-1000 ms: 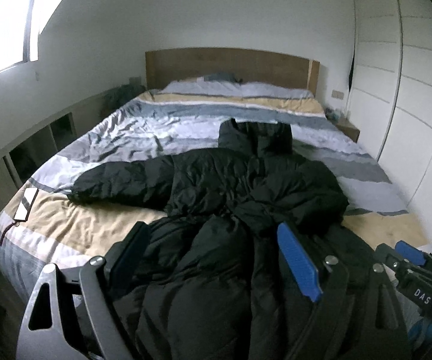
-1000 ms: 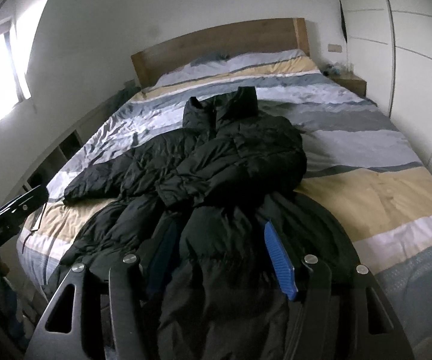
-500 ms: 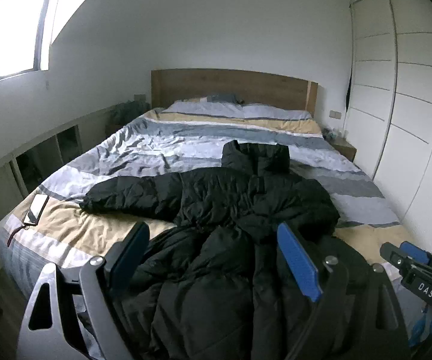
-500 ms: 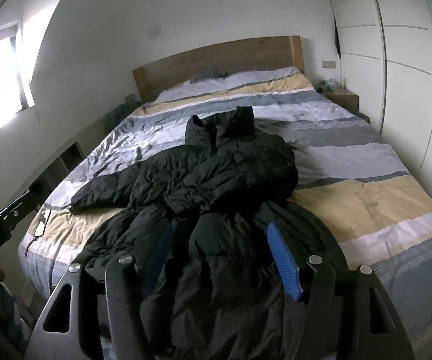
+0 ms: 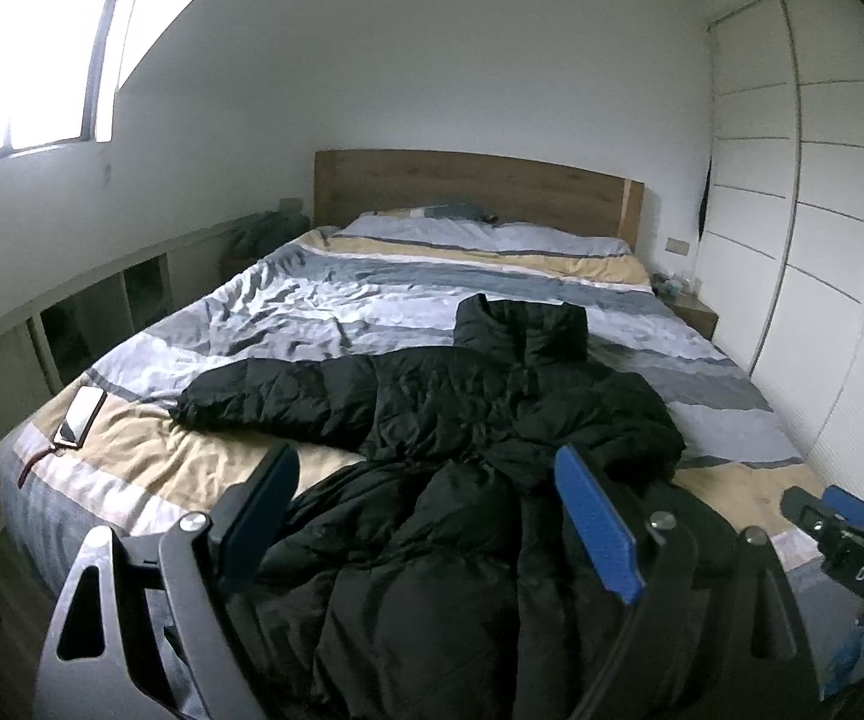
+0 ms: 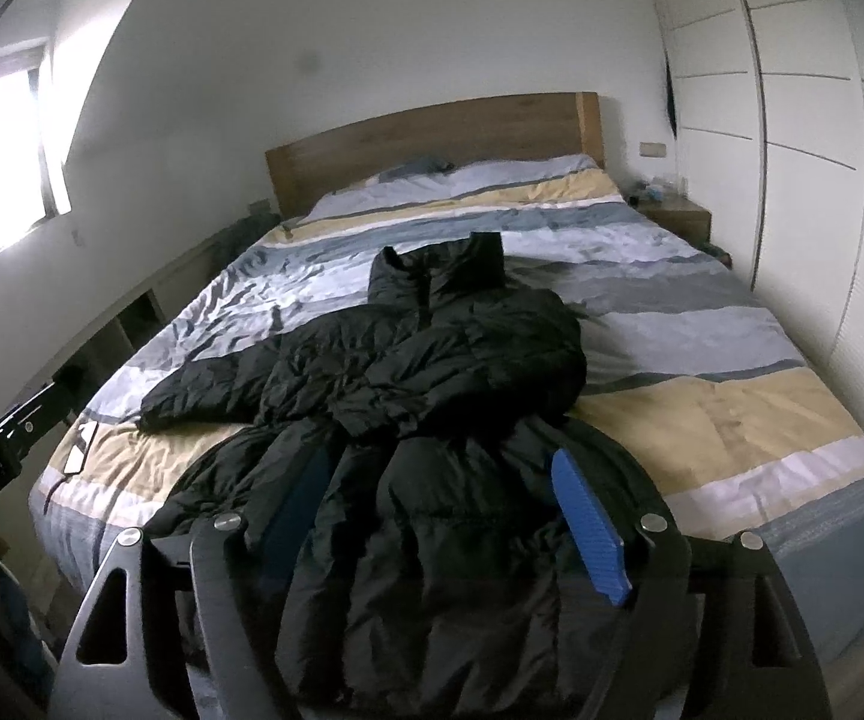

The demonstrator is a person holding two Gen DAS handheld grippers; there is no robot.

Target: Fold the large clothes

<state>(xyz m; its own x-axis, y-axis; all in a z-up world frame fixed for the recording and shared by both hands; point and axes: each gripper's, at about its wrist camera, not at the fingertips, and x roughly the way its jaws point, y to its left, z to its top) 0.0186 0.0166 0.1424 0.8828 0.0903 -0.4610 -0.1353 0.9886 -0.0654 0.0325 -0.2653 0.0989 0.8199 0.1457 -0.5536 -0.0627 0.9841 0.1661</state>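
Jacket (image 5: 492, 420), black and puffy, lies spread on the striped bed (image 5: 324, 300), collar toward the headboard (image 5: 474, 186), one sleeve stretched out to the left, the other folded in over the chest, and the hem hanging off the foot of the bed nearest the cameras. Compared with a second ago, both views take in more of the bed and room, so both tools have drawn back and up from the cloth. The right hand-held gripper (image 6: 438, 516) has just been opening its jaws; the hem bulks below them but the pads press nothing. The left hand-held gripper (image 5: 432, 522) stands wide and empty above the hem. In my judgement, a fold has just been let go and the next grasp is pending. A phone (image 5: 81, 420) lies near the bed's left edge.
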